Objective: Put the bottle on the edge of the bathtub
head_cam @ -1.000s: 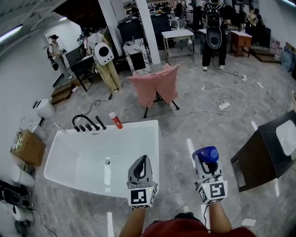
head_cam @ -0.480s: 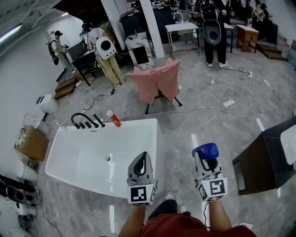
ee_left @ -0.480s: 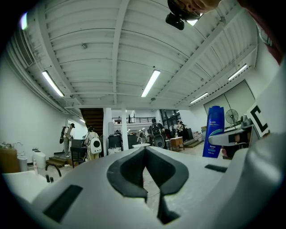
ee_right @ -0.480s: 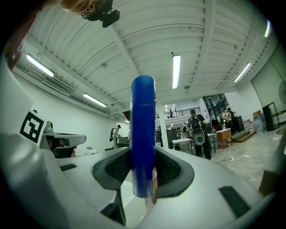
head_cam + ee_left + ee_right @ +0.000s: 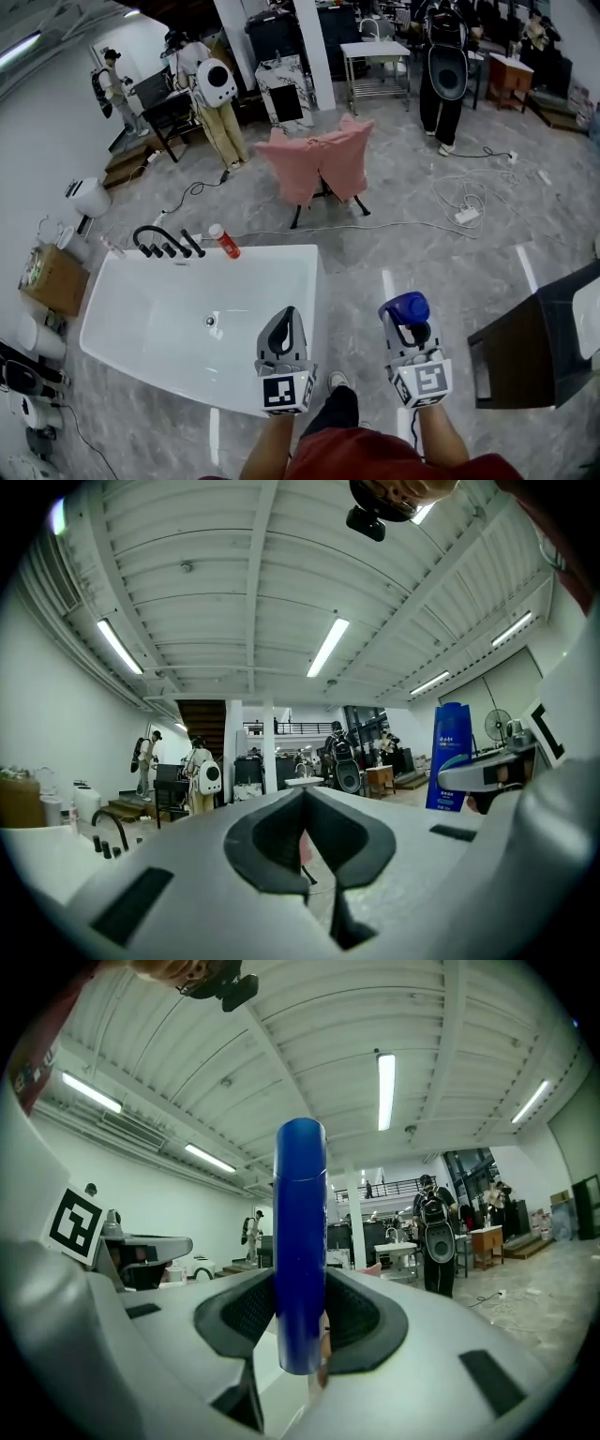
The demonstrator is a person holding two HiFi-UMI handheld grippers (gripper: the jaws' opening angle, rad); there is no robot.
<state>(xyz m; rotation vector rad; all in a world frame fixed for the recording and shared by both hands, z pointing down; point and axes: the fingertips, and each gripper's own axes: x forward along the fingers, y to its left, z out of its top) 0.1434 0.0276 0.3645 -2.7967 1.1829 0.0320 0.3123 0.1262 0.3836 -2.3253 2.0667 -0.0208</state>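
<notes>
Two pads of our right gripper (image 5: 300, 1330) clench the blue bottle (image 5: 300, 1241) near its base. It stands upright, rigid and probably light but smooth, so we judge a firm hold on the body safest. Our left gripper (image 5: 305, 841) is closed on nothing. The bathtub (image 5: 317, 291) rim lies at nine o'clock from the bottle, still apart.

In the head view, the right gripper (image 5: 409, 324) is covering most of the blue bottle (image 5: 404, 306), leaving only its top showing. The left gripper (image 5: 287, 324) is hiding a stretch of the bathtub (image 5: 315, 281) along its near rim. The right edge is cutting off the dark cabinet (image 5: 530, 352), and the bottom edge is cutting off the person's forearms (image 5: 271, 448). The print on the small red bottle (image 5: 223, 241) is showing too small to read.
</notes>
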